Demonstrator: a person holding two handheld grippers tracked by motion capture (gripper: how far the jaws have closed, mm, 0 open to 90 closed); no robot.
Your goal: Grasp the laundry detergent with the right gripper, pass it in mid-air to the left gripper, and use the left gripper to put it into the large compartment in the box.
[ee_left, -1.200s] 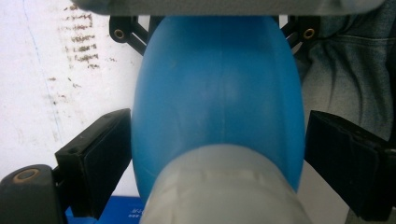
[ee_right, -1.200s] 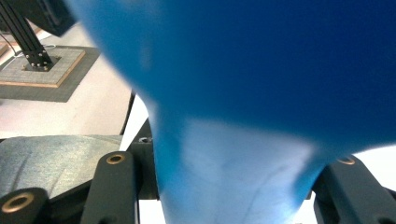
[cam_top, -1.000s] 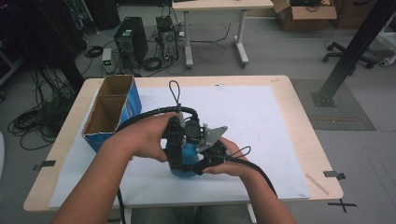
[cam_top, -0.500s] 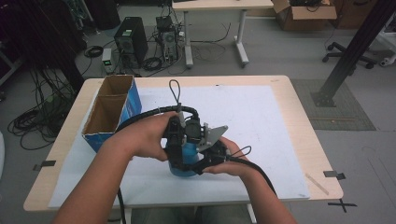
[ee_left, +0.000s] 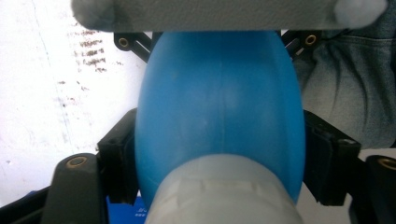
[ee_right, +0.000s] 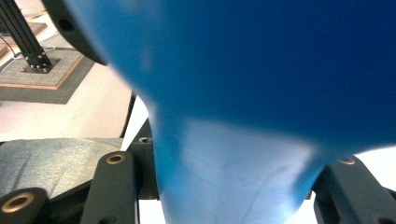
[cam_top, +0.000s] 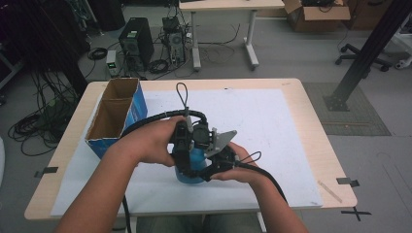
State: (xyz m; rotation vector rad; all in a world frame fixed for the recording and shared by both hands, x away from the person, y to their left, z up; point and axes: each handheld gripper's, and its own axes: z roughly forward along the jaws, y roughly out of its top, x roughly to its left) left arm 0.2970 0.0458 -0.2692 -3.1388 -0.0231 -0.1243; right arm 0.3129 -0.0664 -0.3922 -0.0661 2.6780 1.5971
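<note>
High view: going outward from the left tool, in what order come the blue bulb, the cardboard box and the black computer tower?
1. Blue bulb, between the left tool's jaws.
2. Cardboard box, at the table's left edge.
3. Black computer tower, on the floor beyond the table.

blue bulb: mostly hidden by hands, tongs | right gripper view: blurred, top cut off

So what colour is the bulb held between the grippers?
Blue bulb, with a paler neck; the left gripper view shows it best.

We are in a lab workspace.
At our twelve o'clock: a computer tower, tangled floor cables, another desk, cardboard boxes.
</note>
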